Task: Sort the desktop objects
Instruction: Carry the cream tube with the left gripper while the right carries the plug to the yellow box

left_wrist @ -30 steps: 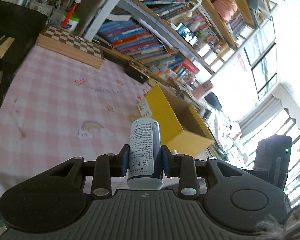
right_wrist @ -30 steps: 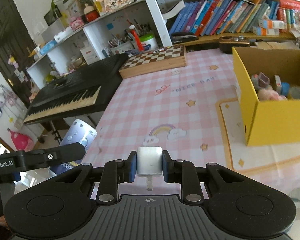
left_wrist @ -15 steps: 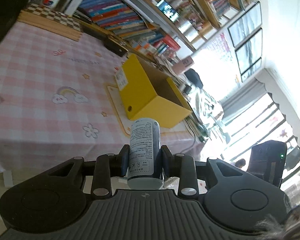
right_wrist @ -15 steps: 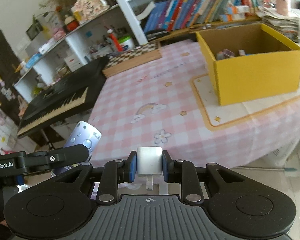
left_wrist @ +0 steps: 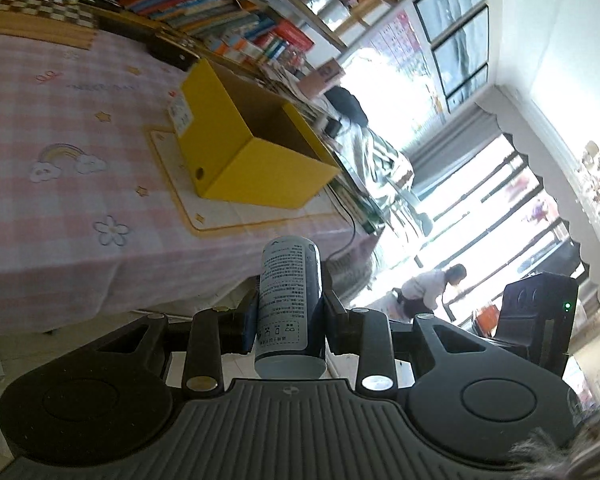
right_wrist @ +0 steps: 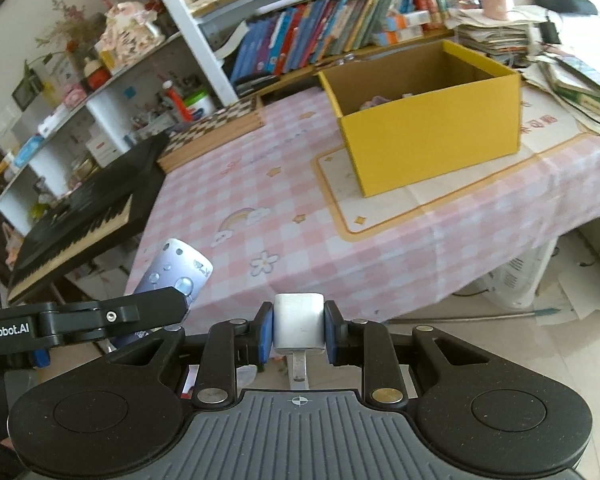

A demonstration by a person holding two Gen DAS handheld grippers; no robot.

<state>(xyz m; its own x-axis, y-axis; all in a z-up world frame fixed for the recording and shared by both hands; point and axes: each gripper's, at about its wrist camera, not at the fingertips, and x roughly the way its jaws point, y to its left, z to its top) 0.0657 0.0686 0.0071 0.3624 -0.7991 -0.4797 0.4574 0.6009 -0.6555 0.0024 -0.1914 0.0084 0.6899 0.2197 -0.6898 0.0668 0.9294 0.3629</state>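
While my left gripper (left_wrist: 288,312) pinches a spray can (left_wrist: 289,304) off the table's edge, my right gripper (right_wrist: 299,330) clamps a white charger plug (right_wrist: 299,326), both short of the yellow box (right_wrist: 428,120) on the pink checked tablecloth (right_wrist: 284,200).

Both wrist views face the yellow box (left_wrist: 256,160) (right_wrist: 428,136) from off-table.

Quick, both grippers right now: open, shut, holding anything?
Left gripper: shut on the spray can.
Right gripper: shut on the white charger plug.
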